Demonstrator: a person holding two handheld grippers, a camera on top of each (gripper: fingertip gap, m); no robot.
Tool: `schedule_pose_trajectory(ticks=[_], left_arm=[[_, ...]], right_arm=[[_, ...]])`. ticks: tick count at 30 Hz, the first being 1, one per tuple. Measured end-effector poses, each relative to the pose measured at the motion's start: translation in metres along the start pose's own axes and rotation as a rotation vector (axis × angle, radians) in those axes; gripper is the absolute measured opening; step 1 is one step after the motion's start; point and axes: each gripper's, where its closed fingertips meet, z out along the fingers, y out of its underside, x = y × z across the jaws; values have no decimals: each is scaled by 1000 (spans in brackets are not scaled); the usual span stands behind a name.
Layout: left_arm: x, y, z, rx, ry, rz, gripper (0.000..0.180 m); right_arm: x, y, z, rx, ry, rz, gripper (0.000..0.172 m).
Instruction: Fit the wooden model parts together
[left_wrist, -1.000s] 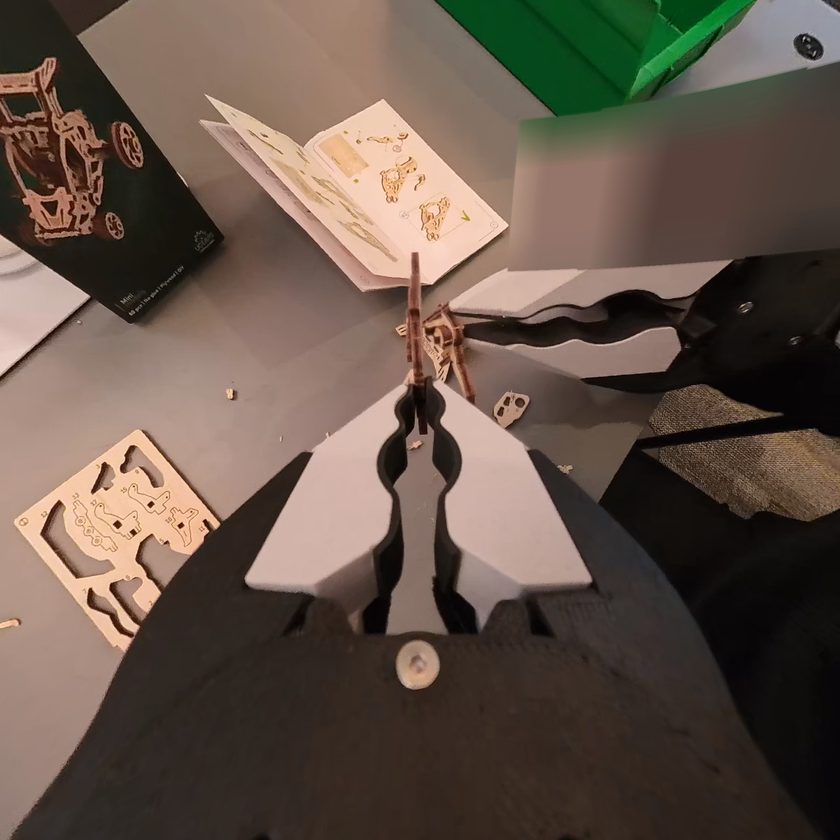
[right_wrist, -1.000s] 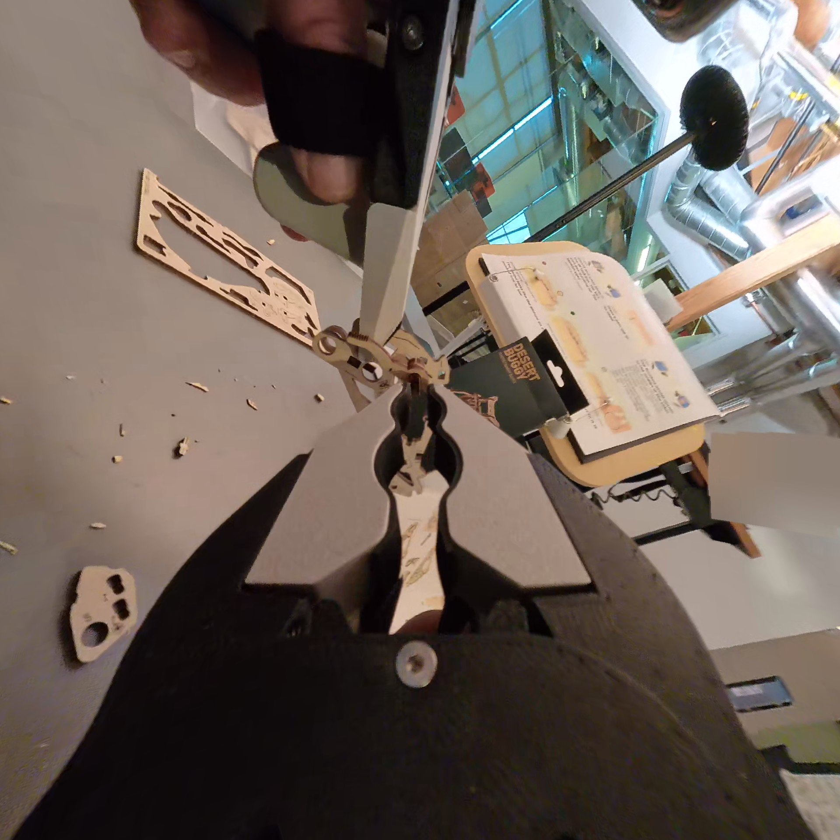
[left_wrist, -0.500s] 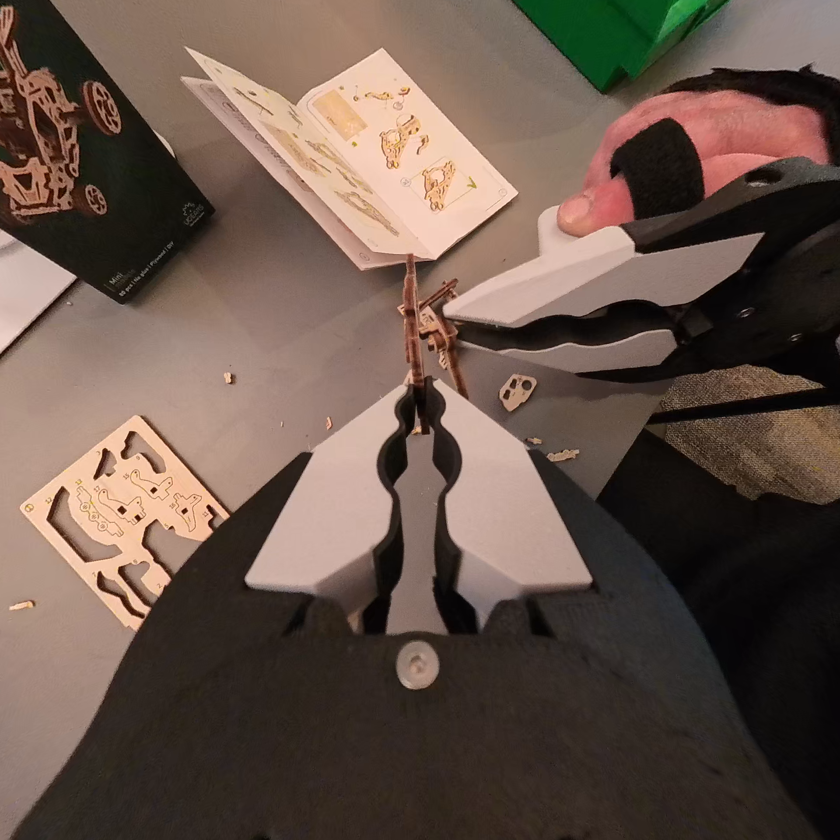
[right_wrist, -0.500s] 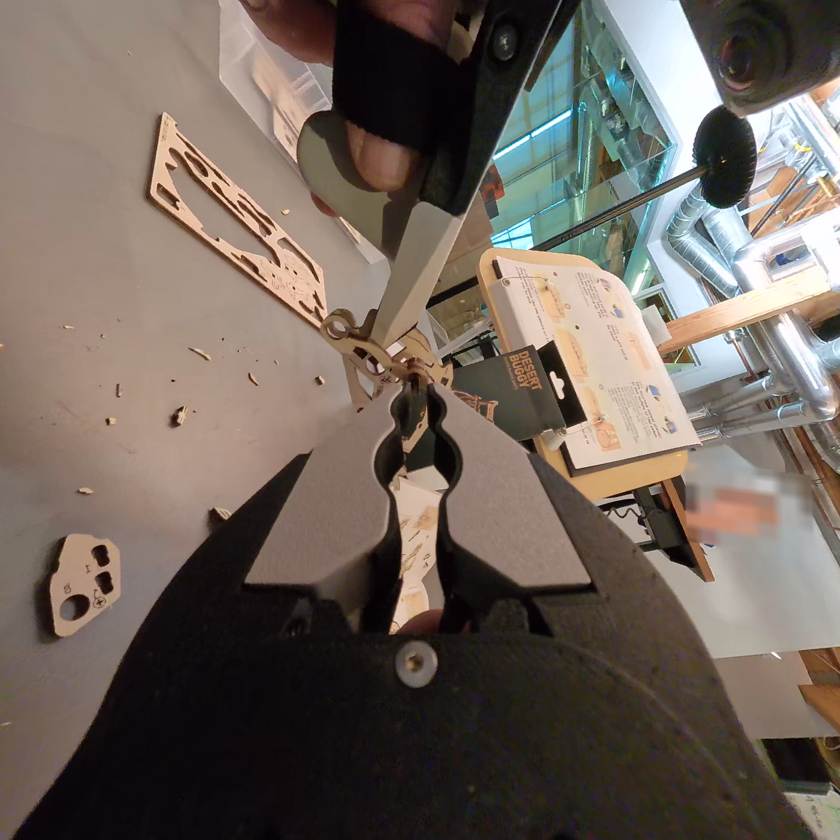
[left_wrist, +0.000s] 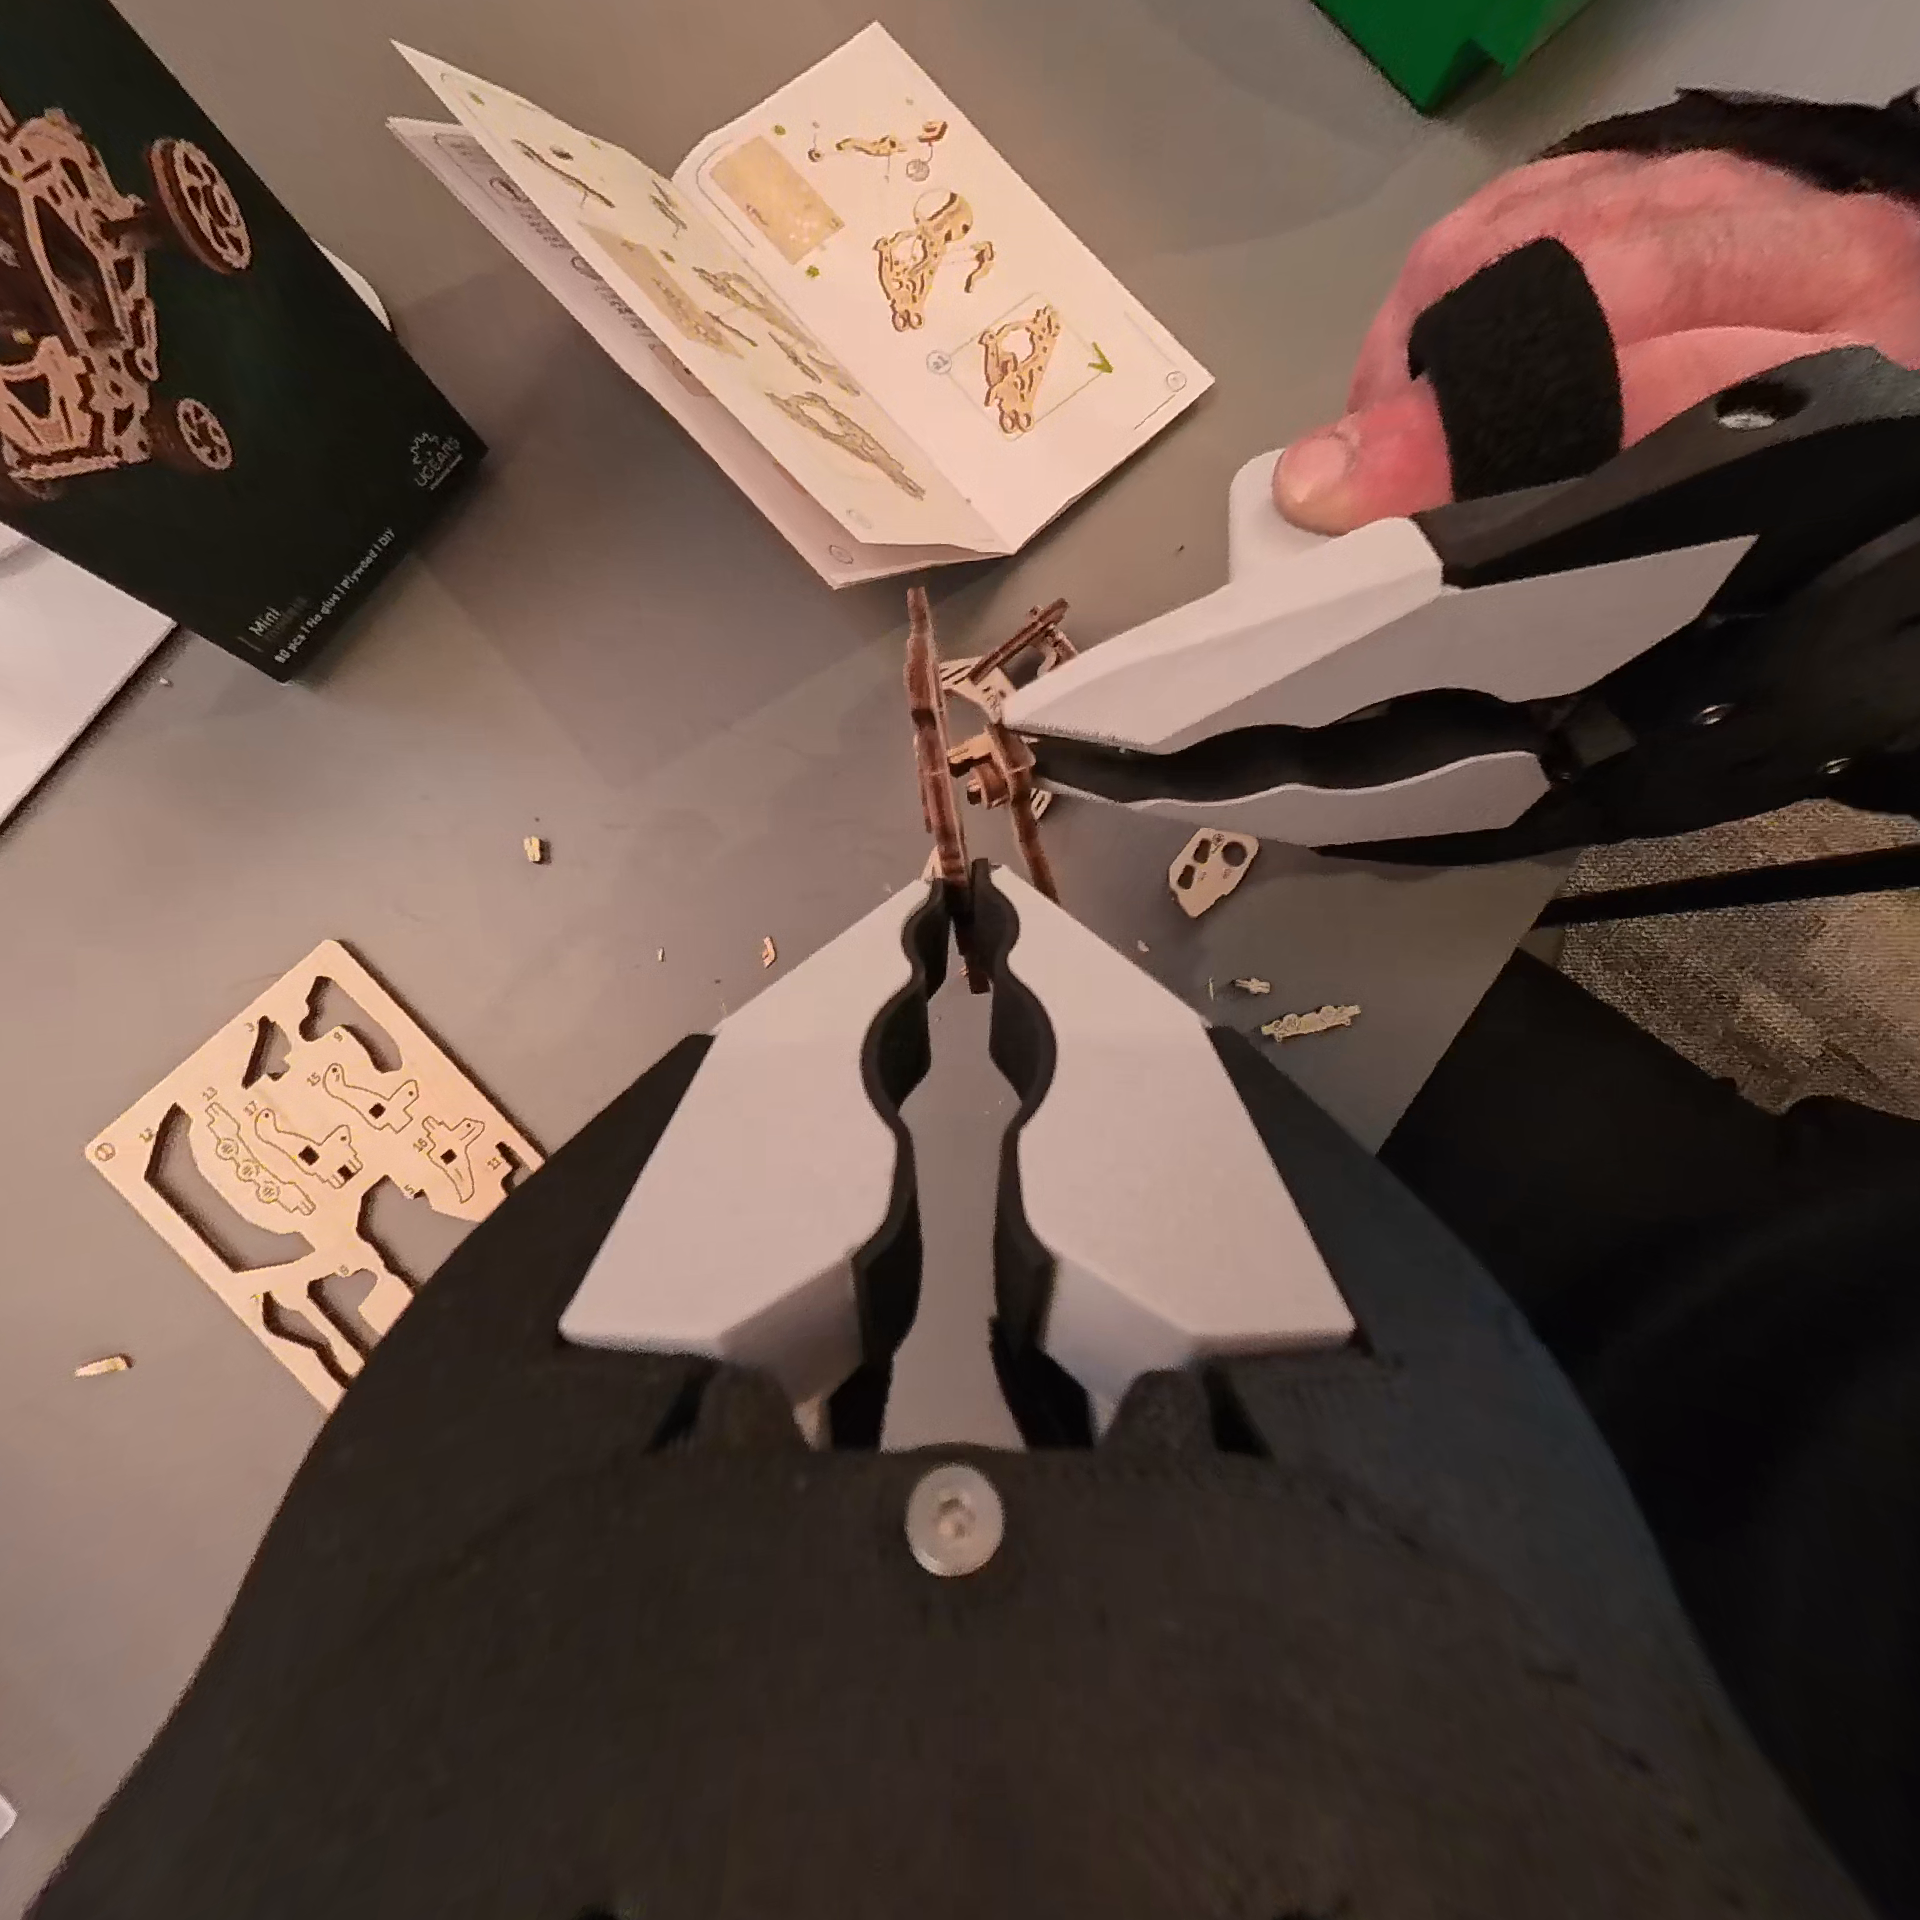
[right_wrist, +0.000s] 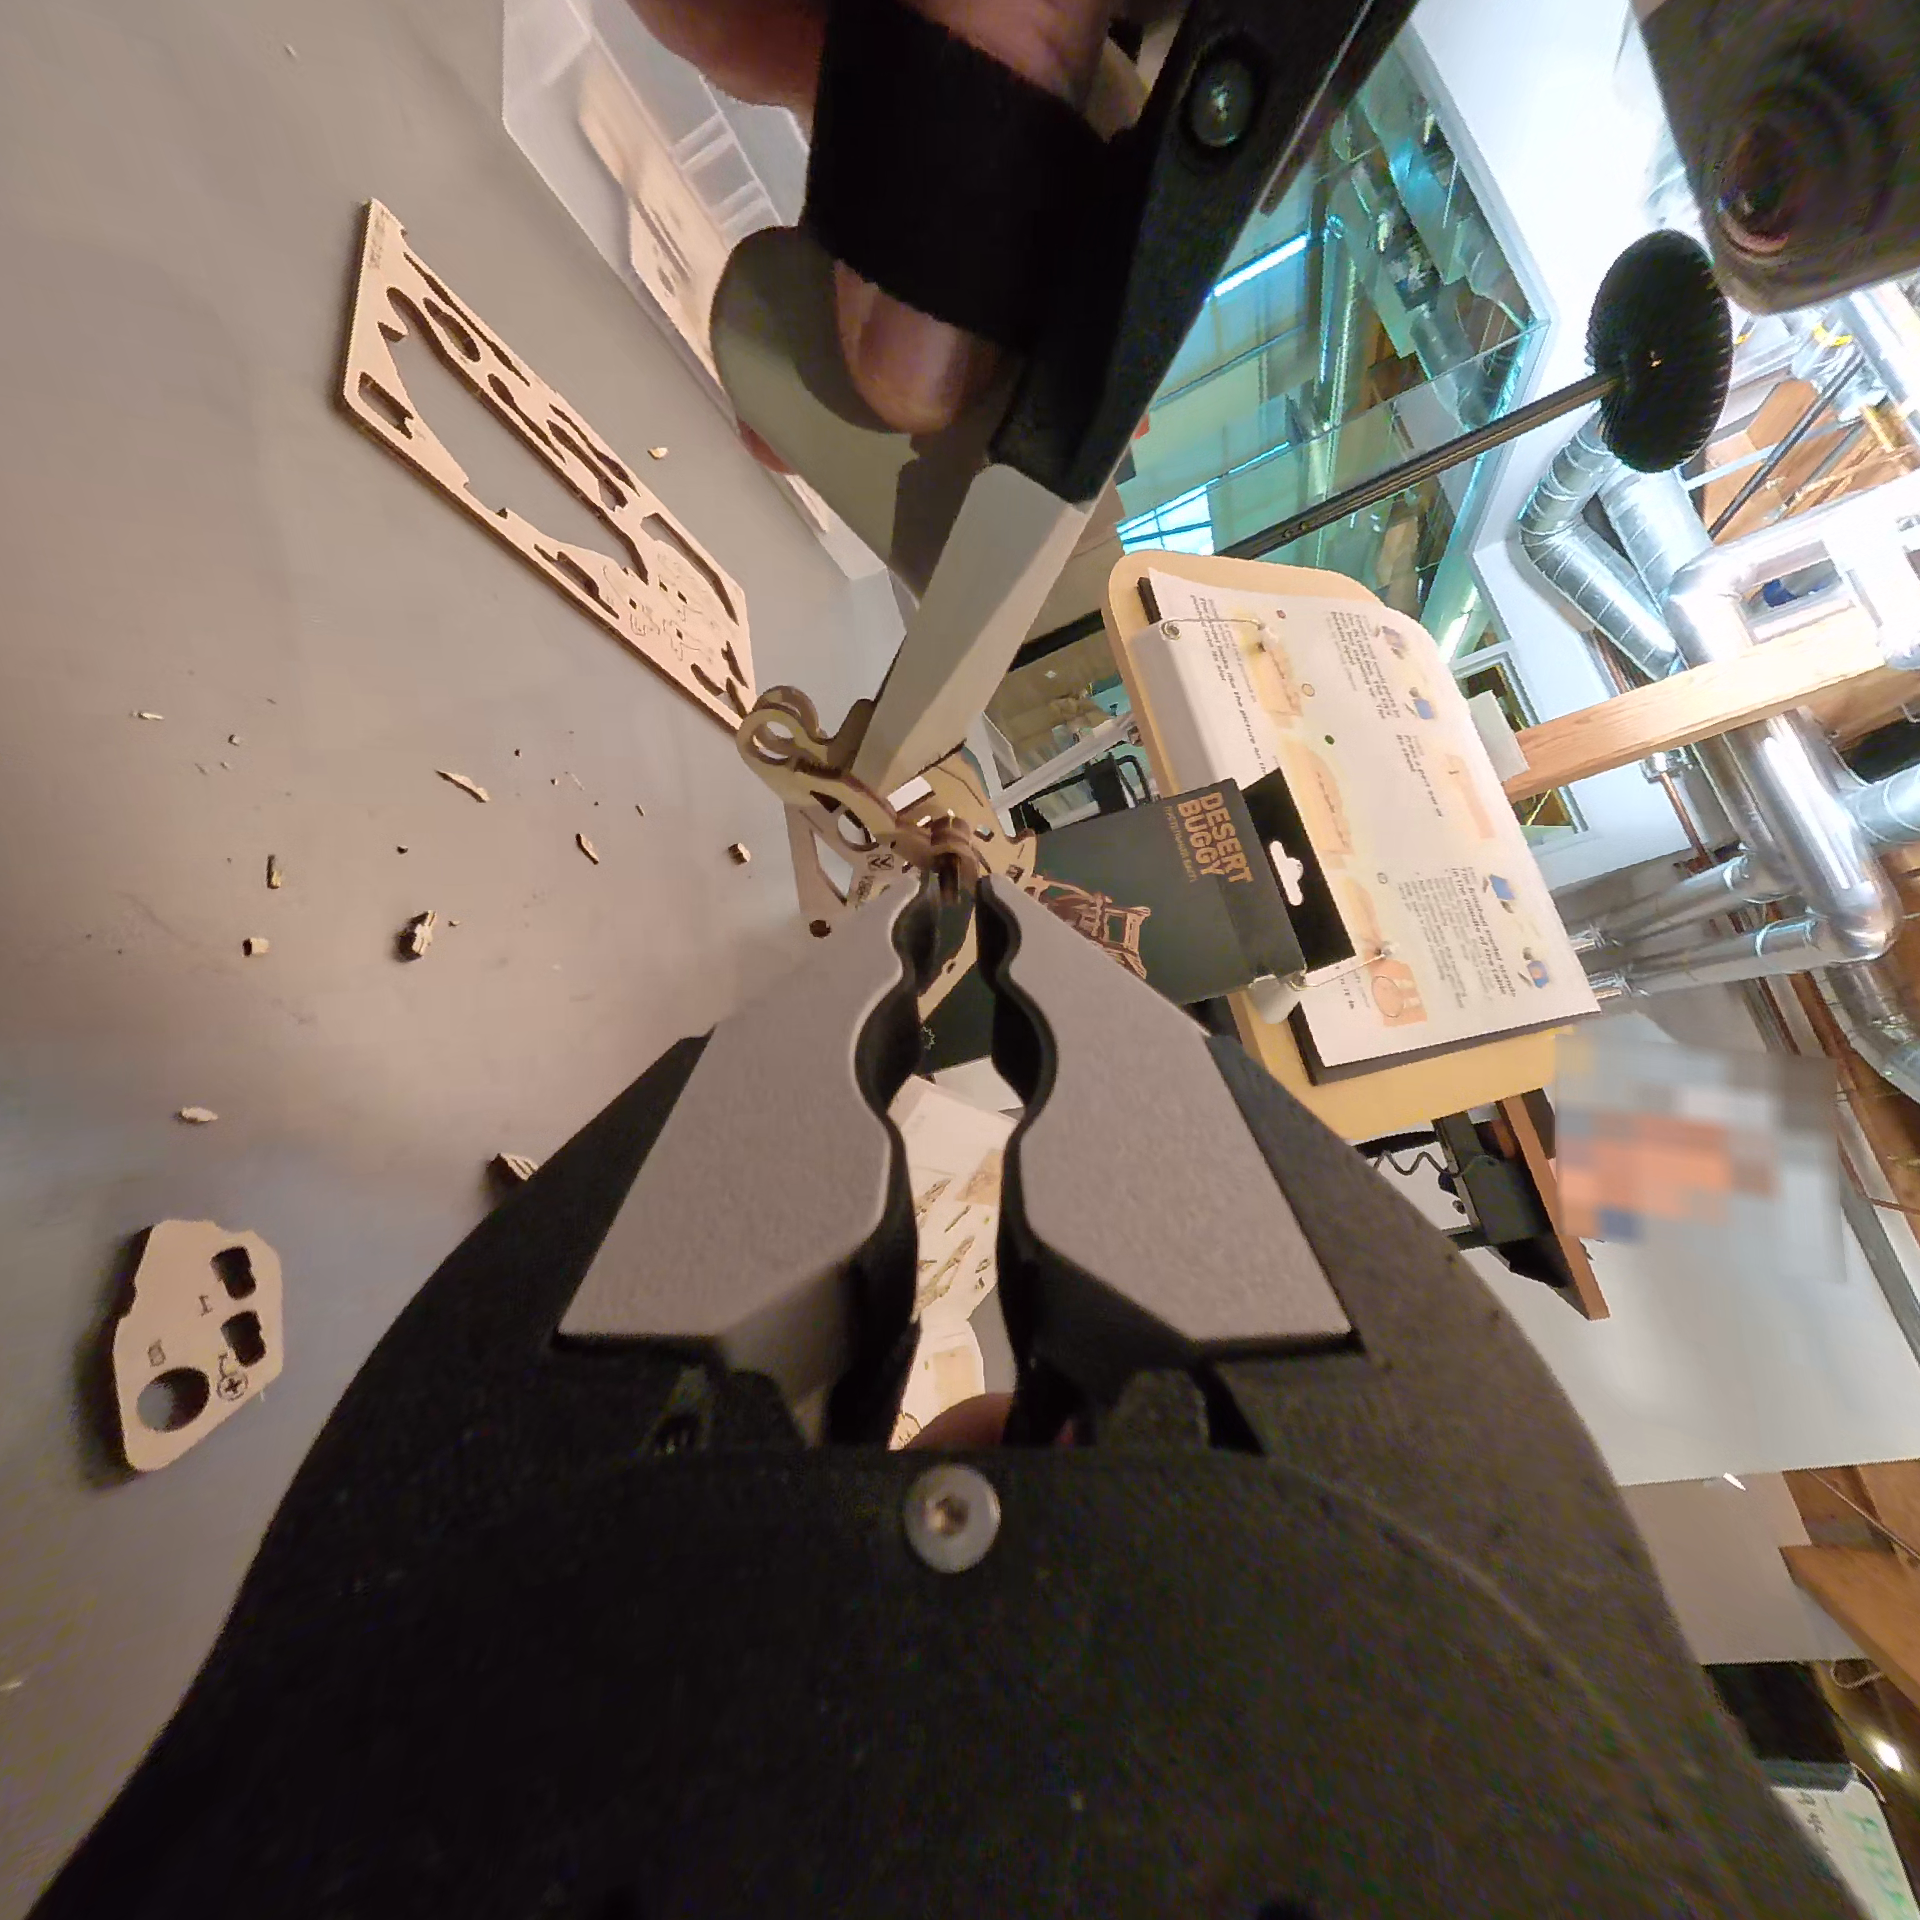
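Since a second ago the right claw (left_wrist: 1023, 743) has swung in higher over the grey surface (left_wrist: 644, 790), and the hand (left_wrist: 1621, 312) on it now shows. Both claws meet on the half-built wooden model (left_wrist: 961, 748), held up off the surface. The left claw (left_wrist: 961, 888) is narrow, its pads pinching a flat brown plate of the model edge-on. The right claw is pinched on a small peg at the model's side (right_wrist: 940, 847). A punched-out sheet (left_wrist: 301, 1153), an open booklet (left_wrist: 831, 312) and a dark box (left_wrist: 197, 343) lie nearby
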Motion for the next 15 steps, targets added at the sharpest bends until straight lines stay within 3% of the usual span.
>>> schedule_pose_trajectory(ticks=[1, 15], left_arm=[[0, 0, 0, -4, -2, 2, 2], [-2, 4, 2, -65, 26, 5, 2]], right_arm=[[0, 0, 0, -1, 0, -2, 3], [-5, 3, 3, -10, -10, 4, 4]])
